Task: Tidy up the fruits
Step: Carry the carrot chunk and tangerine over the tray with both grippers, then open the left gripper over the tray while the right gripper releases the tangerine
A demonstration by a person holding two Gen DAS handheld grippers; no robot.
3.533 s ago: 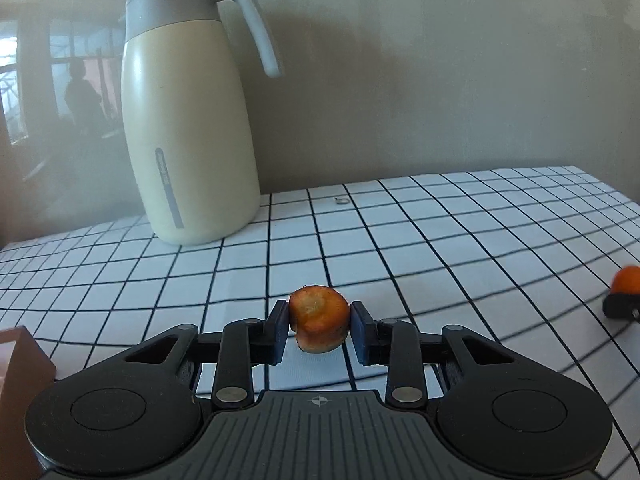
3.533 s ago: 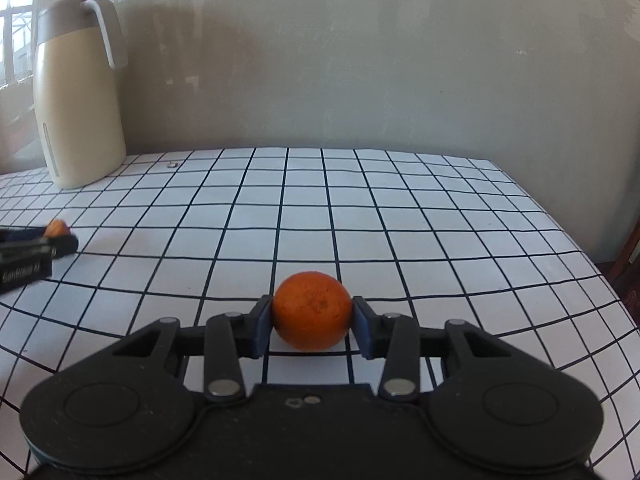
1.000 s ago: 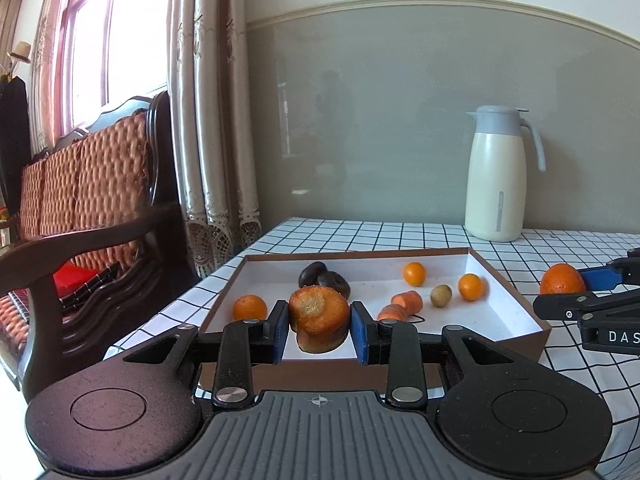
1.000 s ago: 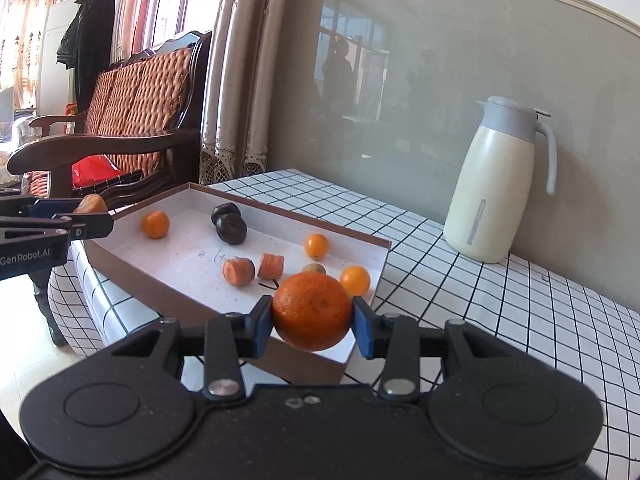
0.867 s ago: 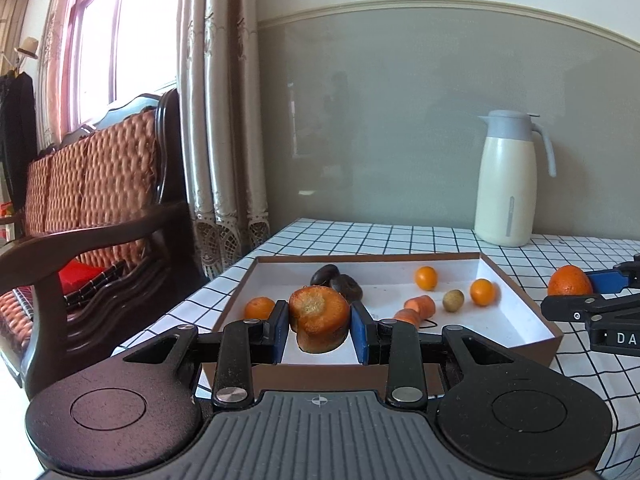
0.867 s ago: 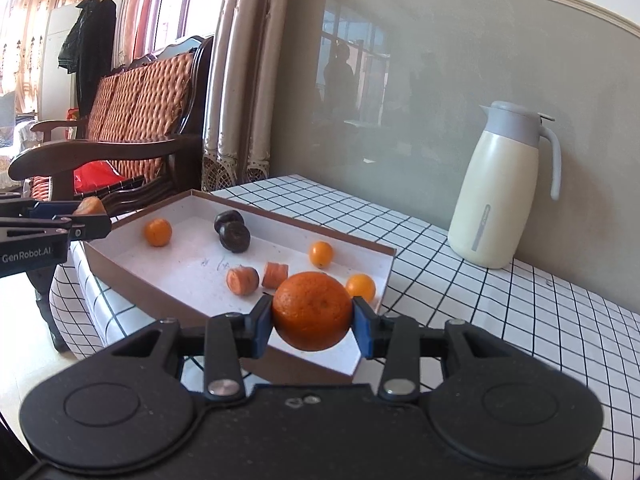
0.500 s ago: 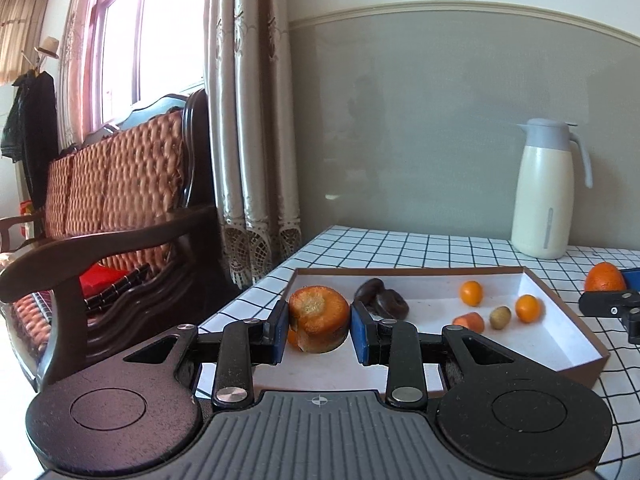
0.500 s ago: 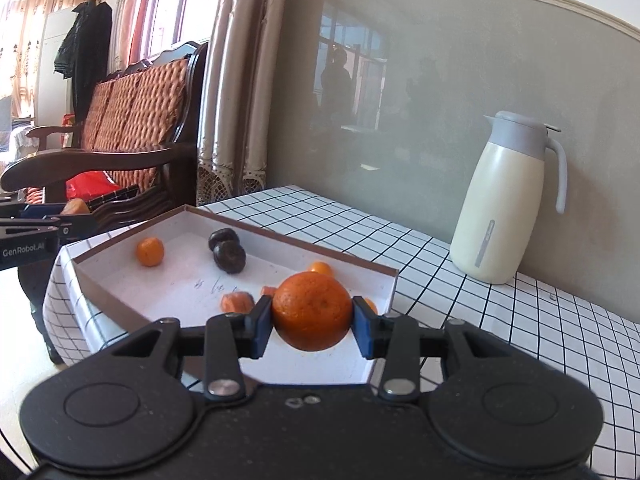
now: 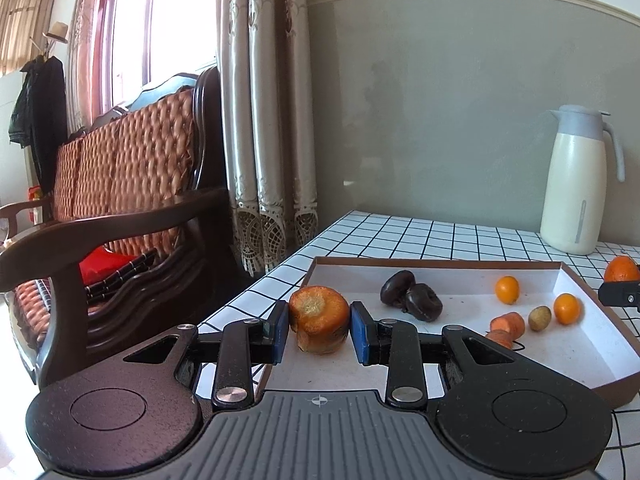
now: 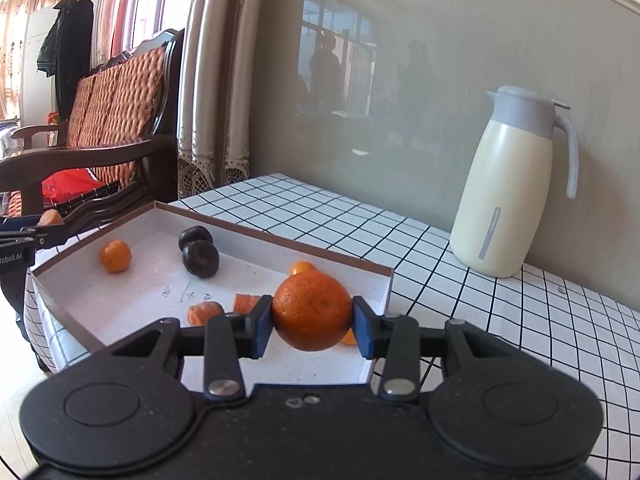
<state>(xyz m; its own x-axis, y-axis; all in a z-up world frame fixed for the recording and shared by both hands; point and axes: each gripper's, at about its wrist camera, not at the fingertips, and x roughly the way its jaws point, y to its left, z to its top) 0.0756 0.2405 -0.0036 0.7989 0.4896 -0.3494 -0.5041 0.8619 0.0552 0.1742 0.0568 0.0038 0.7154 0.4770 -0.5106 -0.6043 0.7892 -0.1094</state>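
My left gripper (image 9: pixel 319 322) is shut on a carrot chunk (image 9: pixel 319 317) and holds it over the near left corner of the brown, white-lined tray (image 9: pixel 436 263). My right gripper (image 10: pixel 313 322) is shut on an orange (image 10: pixel 312 310) and holds it above the tray's near right end (image 10: pixel 382 288). In the tray lie two dark fruits (image 9: pixel 412 295), small oranges (image 9: pixel 507 289), carrot pieces (image 9: pixel 508 324) and a small brown fruit (image 9: pixel 539 318). The right gripper with its orange shows at the right edge of the left wrist view (image 9: pixel 620 276).
A cream thermos jug (image 10: pixel 516 188) stands on the checked tablecloth (image 10: pixel 500 320) by the grey wall. A wooden sofa with woven cushions (image 9: pixel 120 184) and curtains (image 9: pixel 264 120) stand past the table's left edge.
Both grippers have swung from the far table area to the tray, carrying their loads. In the last second the left one drifted left toward the tray's corner and the right one moved over the tray.
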